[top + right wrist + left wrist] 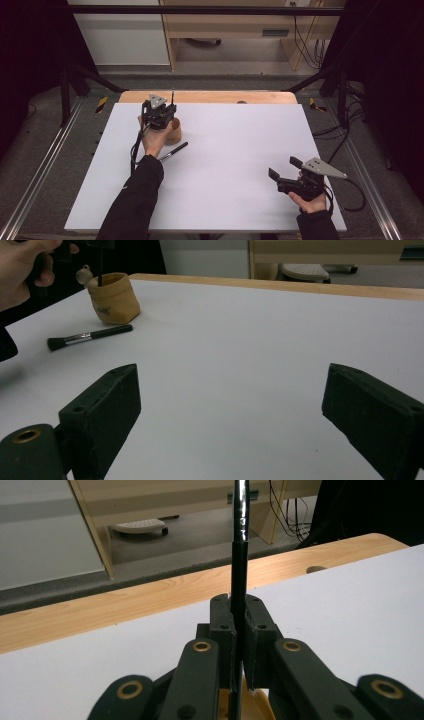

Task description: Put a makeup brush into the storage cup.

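Note:
A small tan pouch (174,133) stands on the white tabletop (225,150) at the back left. My left gripper (168,118) hovers just above it, shut on a thin black brush handle (239,565) that stands upright; its lower end reaches into the pouch (113,299). A second black brush (175,150) with a silver ferrule lies flat on the table just in front of the pouch. My right gripper (285,168) rests near the front right, jaws wide apart with nothing between them, pointing toward the pouch.
The table's wooden back edge (210,96) lies just behind the pouch. A small beige figure (84,275) sits on the pouch rim. Wooden furniture (230,30) and cables stand on the floor beyond. Metal rails run along both sides of the table.

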Tool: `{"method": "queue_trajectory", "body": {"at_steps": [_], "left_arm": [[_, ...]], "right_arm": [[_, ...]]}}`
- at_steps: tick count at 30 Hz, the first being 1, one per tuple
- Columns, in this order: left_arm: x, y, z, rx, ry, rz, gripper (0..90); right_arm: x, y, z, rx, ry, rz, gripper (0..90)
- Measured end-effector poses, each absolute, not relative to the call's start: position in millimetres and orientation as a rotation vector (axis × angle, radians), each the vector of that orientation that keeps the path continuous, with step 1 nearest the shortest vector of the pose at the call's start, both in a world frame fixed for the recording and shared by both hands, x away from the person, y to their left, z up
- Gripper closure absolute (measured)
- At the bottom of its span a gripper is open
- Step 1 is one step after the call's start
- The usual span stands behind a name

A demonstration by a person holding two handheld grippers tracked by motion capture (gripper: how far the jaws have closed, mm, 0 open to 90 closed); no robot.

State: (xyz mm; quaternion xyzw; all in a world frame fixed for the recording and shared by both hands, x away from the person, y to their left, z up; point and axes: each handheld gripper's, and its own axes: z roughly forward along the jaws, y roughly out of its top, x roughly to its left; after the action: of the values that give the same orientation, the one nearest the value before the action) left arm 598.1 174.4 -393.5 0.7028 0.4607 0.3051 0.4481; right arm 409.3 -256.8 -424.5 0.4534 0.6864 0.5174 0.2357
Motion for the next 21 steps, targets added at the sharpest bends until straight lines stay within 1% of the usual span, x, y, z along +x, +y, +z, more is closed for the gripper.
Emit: {"method": "queue_trajectory", "body": {"at_steps": [11, 21], "left_arm": [[594.1, 177.3, -404.5, 1.745, 1.139, 0.742, 84.6], [588.5, 178.3, -412.7, 1.784, 1.126, 0.747, 84.5]], "right_arm": [[409.5, -256.6, -425.0, 1.238, 1.888, 1.417, 9.2], [409.0, -256.3, -424.3, 1.243, 1.889, 1.421, 9.3]]}}
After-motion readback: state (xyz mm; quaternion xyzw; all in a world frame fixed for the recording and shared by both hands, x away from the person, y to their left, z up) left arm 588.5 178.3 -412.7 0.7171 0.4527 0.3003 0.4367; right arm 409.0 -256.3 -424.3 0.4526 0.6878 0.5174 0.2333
